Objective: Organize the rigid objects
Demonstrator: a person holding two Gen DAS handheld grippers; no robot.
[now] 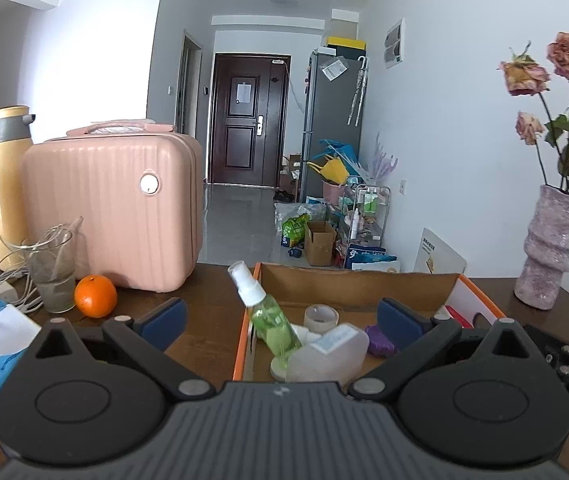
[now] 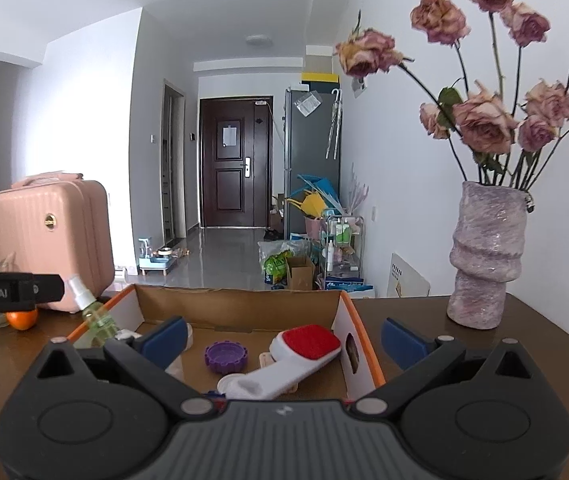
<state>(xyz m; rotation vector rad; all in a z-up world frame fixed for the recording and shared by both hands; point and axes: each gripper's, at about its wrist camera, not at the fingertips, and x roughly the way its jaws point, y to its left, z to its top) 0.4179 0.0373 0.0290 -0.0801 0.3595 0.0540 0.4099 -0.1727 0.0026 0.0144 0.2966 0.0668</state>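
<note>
Both grippers, left (image 1: 280, 320) and right (image 2: 284, 340), hang with jaws spread and empty over the box (image 2: 358, 336), seemingly poised to sort it. Inside lie a spray bottle (image 1: 272, 320), tape roll (image 1: 319, 317), purple cap (image 2: 226, 357) and red-padded brush (image 2: 292, 360); an orange (image 1: 95, 296) sits left of the box.

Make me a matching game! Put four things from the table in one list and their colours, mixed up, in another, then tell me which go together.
Things:
1. spray bottle
2. orange
3. small suitcase
4. bottle cap

Colours:
A. pink
B. purple
C. green
D. orange

Pairs: 1-C, 2-D, 3-A, 4-B
</note>
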